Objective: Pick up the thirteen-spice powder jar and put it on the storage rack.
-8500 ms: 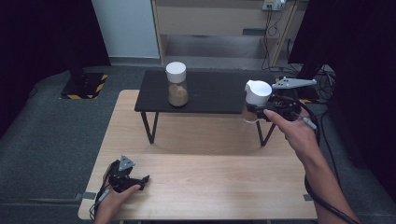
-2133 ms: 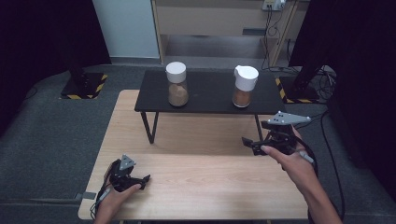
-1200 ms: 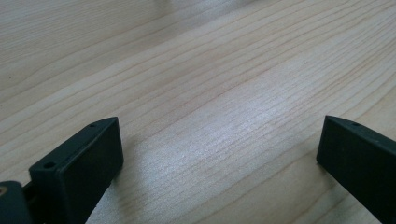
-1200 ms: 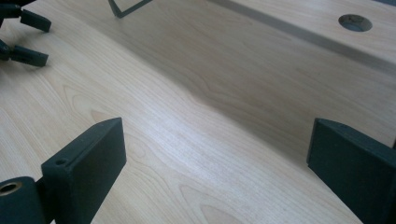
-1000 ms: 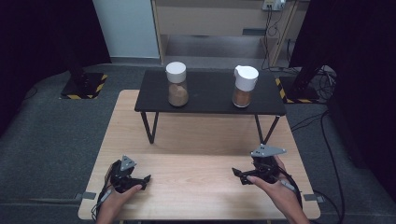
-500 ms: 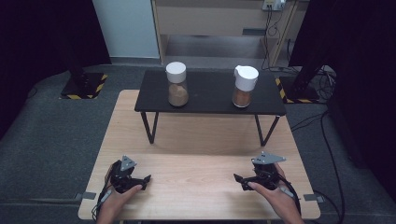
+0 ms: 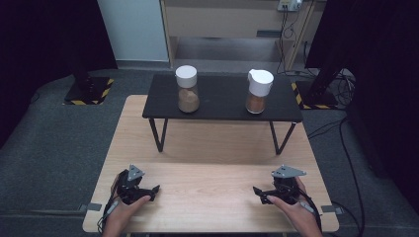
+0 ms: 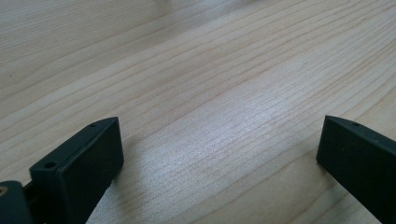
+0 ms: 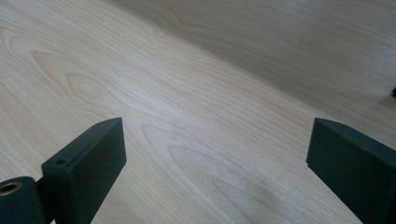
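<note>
— Listing what I see from here: wooden table (image 7: 212, 148), low black shelf (image 7: 222, 103) standing across its far half. Item one, jar (image 7: 188, 89) with a flat white lid, brown filling, left part of the shelf. Item two, jar with a spout lid (image 7: 259, 91), brown filling, right part, well apart from the first.

— And the grippers?

— Left gripper (image 7: 152, 190): near edge, left side, resting on bare wood, jaws spread, nothing between them. Right gripper (image 7: 258, 191): near edge, right side, low over the wood, jaws likewise spread and empty. Both well apart from the jars.
</note>
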### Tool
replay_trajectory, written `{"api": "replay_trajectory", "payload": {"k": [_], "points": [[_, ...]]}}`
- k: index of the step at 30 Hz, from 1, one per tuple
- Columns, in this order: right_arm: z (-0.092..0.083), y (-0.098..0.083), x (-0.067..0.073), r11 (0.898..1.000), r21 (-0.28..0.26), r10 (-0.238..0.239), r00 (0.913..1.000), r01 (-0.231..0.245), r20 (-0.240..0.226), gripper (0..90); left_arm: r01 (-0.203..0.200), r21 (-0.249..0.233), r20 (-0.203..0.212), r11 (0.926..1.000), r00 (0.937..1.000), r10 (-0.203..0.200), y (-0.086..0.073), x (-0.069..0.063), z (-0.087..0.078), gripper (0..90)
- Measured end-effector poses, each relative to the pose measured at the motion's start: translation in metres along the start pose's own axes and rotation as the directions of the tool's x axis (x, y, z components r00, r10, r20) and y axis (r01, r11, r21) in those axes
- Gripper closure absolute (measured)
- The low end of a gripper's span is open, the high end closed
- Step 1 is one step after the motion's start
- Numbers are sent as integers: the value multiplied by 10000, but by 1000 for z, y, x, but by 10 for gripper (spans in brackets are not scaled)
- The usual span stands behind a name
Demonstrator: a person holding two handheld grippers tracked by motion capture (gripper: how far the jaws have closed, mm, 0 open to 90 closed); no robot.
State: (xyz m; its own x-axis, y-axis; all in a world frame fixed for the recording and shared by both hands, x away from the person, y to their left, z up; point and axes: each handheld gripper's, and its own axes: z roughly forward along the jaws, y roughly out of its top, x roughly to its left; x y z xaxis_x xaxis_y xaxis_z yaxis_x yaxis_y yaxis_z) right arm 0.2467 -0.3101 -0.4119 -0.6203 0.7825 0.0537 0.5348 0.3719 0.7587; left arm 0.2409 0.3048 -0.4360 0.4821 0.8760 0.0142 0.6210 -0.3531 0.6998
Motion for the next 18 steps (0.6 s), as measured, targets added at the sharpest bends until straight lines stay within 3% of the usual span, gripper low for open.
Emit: {"api": "replay_trajectory", "payload": {"k": [18], "points": [[-1, -17, -18, 9973, 152, 708, 9936, -724, 884, 54, 12, 1, -9, 10000, 10000, -12, 0, 0, 0, 0]]}}
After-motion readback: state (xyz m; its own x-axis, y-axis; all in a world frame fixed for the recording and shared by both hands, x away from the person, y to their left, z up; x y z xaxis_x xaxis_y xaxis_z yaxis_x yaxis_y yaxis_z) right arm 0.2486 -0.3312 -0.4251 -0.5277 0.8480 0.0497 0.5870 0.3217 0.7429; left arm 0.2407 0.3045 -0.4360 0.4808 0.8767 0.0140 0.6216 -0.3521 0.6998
